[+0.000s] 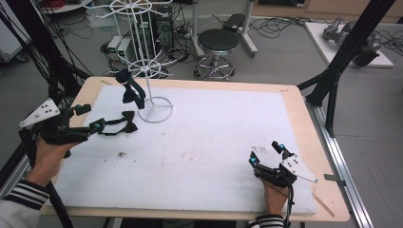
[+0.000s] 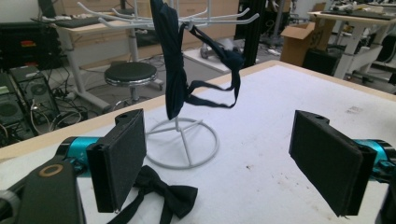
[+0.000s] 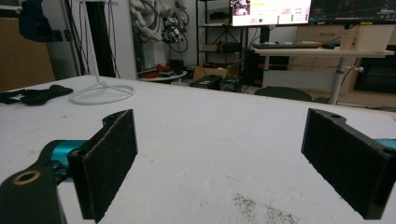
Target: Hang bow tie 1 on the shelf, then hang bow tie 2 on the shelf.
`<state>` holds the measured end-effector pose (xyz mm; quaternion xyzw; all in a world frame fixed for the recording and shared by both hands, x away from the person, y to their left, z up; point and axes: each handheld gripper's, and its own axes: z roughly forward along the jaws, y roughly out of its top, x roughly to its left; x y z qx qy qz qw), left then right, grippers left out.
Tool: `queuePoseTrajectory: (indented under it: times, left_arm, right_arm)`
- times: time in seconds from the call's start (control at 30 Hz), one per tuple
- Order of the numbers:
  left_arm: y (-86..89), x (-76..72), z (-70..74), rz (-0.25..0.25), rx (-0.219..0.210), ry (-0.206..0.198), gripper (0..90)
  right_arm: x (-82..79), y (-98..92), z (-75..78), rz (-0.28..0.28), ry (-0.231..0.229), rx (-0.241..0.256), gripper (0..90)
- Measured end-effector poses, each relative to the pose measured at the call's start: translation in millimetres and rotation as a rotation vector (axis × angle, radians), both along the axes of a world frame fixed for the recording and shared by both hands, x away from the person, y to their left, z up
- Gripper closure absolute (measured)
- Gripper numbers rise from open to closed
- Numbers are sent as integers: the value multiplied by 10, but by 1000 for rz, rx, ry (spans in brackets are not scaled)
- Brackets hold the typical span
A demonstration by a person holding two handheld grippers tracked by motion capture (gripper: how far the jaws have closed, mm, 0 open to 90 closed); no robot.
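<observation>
Two bow ties in play. One bow tie (image 2: 163,193) lies flat on the white mat (image 1: 214,142), just beside the ring base of the white wire rack (image 1: 154,110), its strap trailing toward the near-left edge. Second, the hung tie (image 2: 175,70), already drapes from a rack hook, strap looped off to the side, clear of the mat.

Left gripper (image 1: 97,124) sits low over the loose bow tie. Jaws are wide open with nothing between them; in the left gripper view the tie lies just below and inside the left pad (image 2: 121,158), not clamped. From the high view the tips look to be at or touching the strap end, but I can't tell contact for sure.

Right gripper (image 1: 268,153) is parked on the near-right of the mat, well apart from rack and ties, jaws spread wide, empty.

Read: this looks like the pick step for the loose tie — approach done, grasp not yet made. Next move likely calls for dropping the left gripper a bit, centring the jaws on the strap or the knot, closing, then lifting to a free hook on the rack. Fabric is limp and thin, so pinch needs to land square or it slips. Rack is light; bumping it could tip it.
</observation>
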<state>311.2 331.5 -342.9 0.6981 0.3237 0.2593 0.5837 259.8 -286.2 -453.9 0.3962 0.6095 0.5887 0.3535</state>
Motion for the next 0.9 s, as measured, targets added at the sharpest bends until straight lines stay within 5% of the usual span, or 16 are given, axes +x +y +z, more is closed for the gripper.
queuePoseTrajectory:
  times: [0.37, 0.9]
  left_arm:
    - [2, -80, -224, 25, -4, 25, 194]
    - [-45, -11, -179, 35, 23, 36, 194]
  right_arm:
    - [3, 1, 1, -1, -1, 0, 100]
    - [0, 0, 0, 1, -1, 1, 100]
